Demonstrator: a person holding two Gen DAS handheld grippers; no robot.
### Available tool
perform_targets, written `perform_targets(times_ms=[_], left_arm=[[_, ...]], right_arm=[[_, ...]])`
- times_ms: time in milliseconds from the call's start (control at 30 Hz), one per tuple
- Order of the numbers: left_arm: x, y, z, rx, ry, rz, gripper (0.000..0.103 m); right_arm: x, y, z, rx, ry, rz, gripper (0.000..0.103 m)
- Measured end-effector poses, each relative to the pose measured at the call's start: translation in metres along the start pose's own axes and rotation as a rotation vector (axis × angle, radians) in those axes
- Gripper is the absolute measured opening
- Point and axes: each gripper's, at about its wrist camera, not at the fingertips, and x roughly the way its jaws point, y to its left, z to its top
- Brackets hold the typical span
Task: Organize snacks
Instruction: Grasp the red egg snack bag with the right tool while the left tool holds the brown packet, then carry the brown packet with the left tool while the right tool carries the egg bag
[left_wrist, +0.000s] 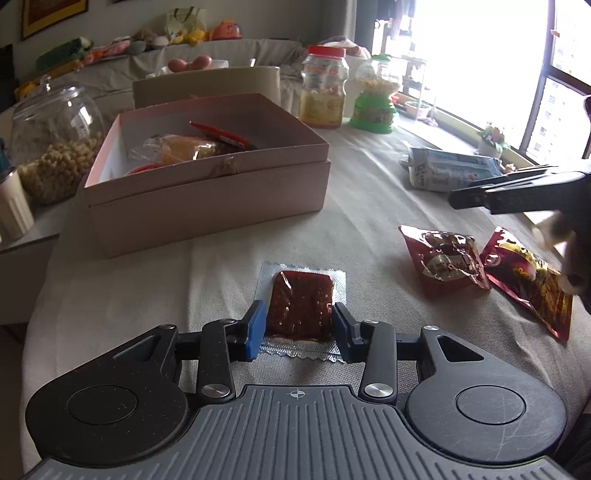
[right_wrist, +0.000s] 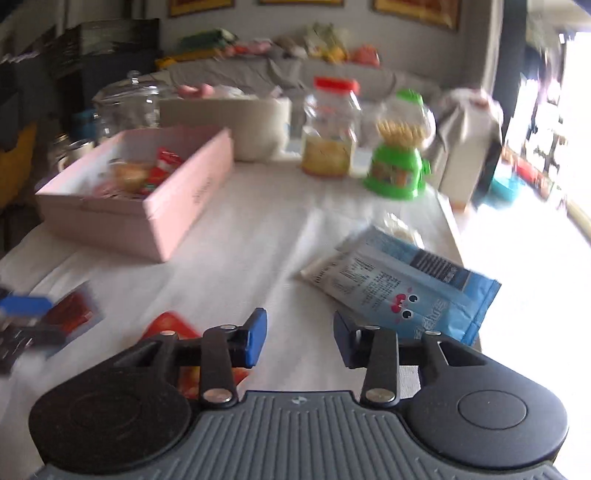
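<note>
Left gripper (left_wrist: 299, 325): blue pads on either side of the dark red packet (left_wrist: 300, 308); jaws partly closed, pads touching or very nearly touching its two edges. The packet lies flat on the cloth (left_wrist: 369, 206), so a firm grip cannot be told.
Dark red packet: foil-edged sachet, in front of the box (left_wrist: 207, 184), well apart from it.
Right gripper (right_wrist: 299, 332): jaws narrowed with a clear gap, nothing between the pads, only bare cloth below. Its view is blurred.
Box: pink, open, set on its own lid, on the left part of the table. Inside are a yellow wrapped cake (left_wrist: 192, 147), a red stick pack (left_wrist: 221, 134) leaning on the far side, and something red at the near left corner, mostly hidden.
Two red packets (left_wrist: 487, 269): right of the box and nearer, side by side and touching, flat on the cloth.
Blue bag (left_wrist: 450, 171): right of the box, lying flat, just ahead of the right gripper in its own view.
Red-lid jar (left_wrist: 324, 88): behind the box, to its right, upright.
Green dispenser (left_wrist: 376, 96): just right of the red-lid jar, upright.
Glass jar (left_wrist: 55, 140): left of the box, lidded, partly filled with pale puffed snacks.
Window (left_wrist: 480, 55): far right of the box, very bright.
</note>
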Motion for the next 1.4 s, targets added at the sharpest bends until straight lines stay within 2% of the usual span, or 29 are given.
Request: perform_targets(times_ms=[133,267,367,433,467,500,700,767,833,933,1033,1100,1267,1333,1400], left_arm=[[0.0,0.003,0.001,-0.01,0.0,-0.012,0.044],[0.0,0.004,0.002,-0.018,0.006,-0.017,0.044],[0.001,0.003,0.002,-0.013,0.006,-0.018,0.044],[0.002,0.002,0.003,-0.01,0.005,-0.014,0.044],[0.002,0.001,0.002,-0.007,0.004,-0.01,0.044],[0.002,0.0,0.002,-0.001,0.003,-0.007,0.044],[0.004,-0.005,0.001,0.019,-0.001,0.013,0.046],[0.004,-0.005,0.004,0.022,0.009,0.014,0.046],[0.007,-0.007,0.008,0.041,0.022,0.021,0.047],[0.014,-0.01,0.011,0.067,0.02,0.022,0.049],[0.015,-0.012,0.011,0.067,0.014,0.027,0.049],[0.011,-0.012,0.008,0.08,0.004,0.027,0.044],[-0.019,-0.007,-0.011,0.017,-0.022,-0.03,0.043],[-0.042,-0.008,-0.017,0.011,-0.064,-0.026,0.043],[-0.073,-0.003,-0.012,0.005,-0.141,-0.027,0.043]], right_arm=[[0.011,0.005,-0.007,-0.05,0.046,-0.002,0.038],[-0.013,0.023,-0.031,-0.102,0.069,0.091,0.038],[-0.036,0.025,-0.039,-0.097,0.075,0.202,0.039],[-0.045,0.025,-0.04,-0.068,0.072,0.253,0.054],[-0.048,0.027,-0.039,-0.048,0.063,0.258,0.072],[-0.049,0.03,-0.038,-0.022,0.053,0.256,0.082],[-0.022,0.062,-0.029,0.068,0.074,0.268,0.082],[-0.011,0.071,-0.028,0.063,0.096,0.255,0.082],[-0.009,0.077,-0.028,0.036,0.075,0.225,0.08],[-0.013,0.083,-0.03,-0.04,0.071,0.193,0.076],[-0.023,0.082,-0.033,-0.059,0.075,0.19,0.075],[-0.033,0.079,-0.035,-0.062,0.067,0.187,0.074],[-0.067,0.074,-0.031,-0.085,0.019,0.197,0.074],[-0.083,0.073,-0.025,-0.1,-0.018,0.211,0.074],[-0.1,0.074,-0.014,-0.113,-0.07,0.222,0.074]])
